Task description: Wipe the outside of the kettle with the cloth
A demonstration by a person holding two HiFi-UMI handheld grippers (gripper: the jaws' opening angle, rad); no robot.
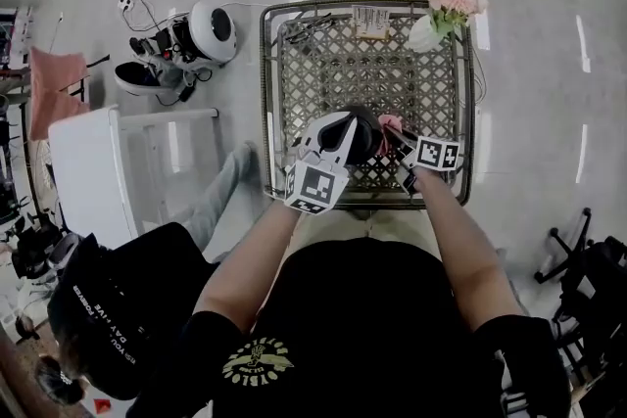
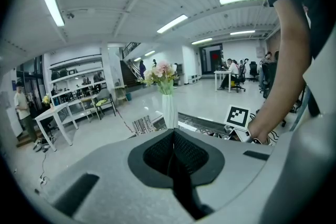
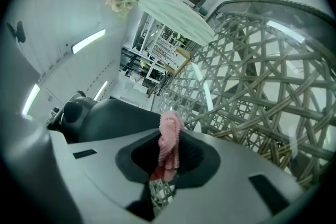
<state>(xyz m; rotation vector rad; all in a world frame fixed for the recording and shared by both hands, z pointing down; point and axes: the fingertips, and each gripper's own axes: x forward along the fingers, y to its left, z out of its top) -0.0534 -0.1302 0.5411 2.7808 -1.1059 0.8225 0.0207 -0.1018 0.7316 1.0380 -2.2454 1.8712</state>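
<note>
Both tools are closed. The right gripper [image 3: 167, 157] pinches a pink cloth [image 3: 171, 131], which looks soft and light. The left gripper [image 2: 173, 136] has its jaws together, with nothing seen between them. The black kettle [image 3: 107, 118] sits just left of the right jaws. It is probably rigid and slippery, so I would take hold of it by the handle.

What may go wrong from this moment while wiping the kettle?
1. The right gripper pinches only a small tuft of the pink cloth, so its hard jaws may scrape the kettle.
2. The left gripper shows its jaws together with no kettle between them, so a push might slide the kettle on the lattice table.
</note>
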